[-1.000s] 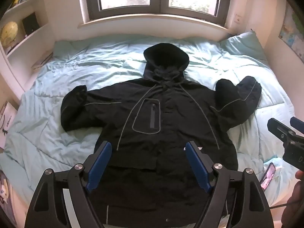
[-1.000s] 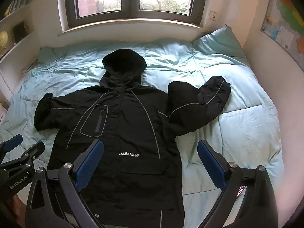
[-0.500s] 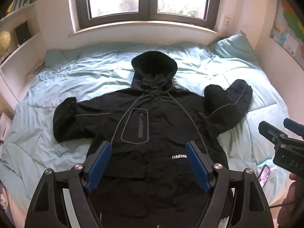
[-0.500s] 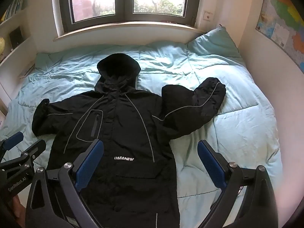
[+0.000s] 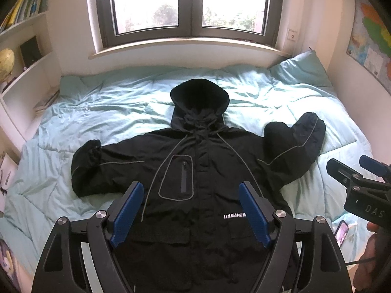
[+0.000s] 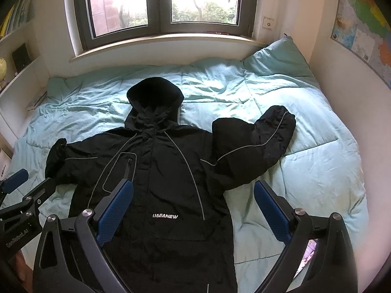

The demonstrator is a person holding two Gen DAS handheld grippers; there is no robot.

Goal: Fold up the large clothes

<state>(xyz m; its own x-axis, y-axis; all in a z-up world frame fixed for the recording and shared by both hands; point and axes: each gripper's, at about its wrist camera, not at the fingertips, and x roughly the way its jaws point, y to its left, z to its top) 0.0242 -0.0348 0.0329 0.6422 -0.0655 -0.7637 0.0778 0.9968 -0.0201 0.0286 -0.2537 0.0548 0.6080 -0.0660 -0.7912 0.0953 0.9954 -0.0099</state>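
Observation:
A large black hooded jacket (image 5: pixel 195 171) with grey piping lies face up on the light blue bed, hood toward the window; it also shows in the right wrist view (image 6: pixel 166 171). Its left sleeve (image 5: pixel 97 168) stretches out sideways. Its right sleeve (image 6: pixel 254 144) is bent upward at the elbow. My left gripper (image 5: pixel 190 210) is open and empty, held above the jacket's lower front. My right gripper (image 6: pixel 193 210) is open and empty, above the jacket's lower right side. Each gripper shows at the edge of the other's view.
The light blue duvet (image 6: pixel 305 171) covers the whole bed, with a pillow (image 6: pixel 276 61) at the far right corner. A window sill (image 5: pixel 185 46) runs behind the bed. Shelves (image 5: pixel 27 56) stand on the left, and a phone (image 5: pixel 341 229) lies at the bed's near right edge.
Both grippers have pulled back and tilted up, so the jacket sits lower and smaller in both views and more of the window shows. The jacket itself has not moved.

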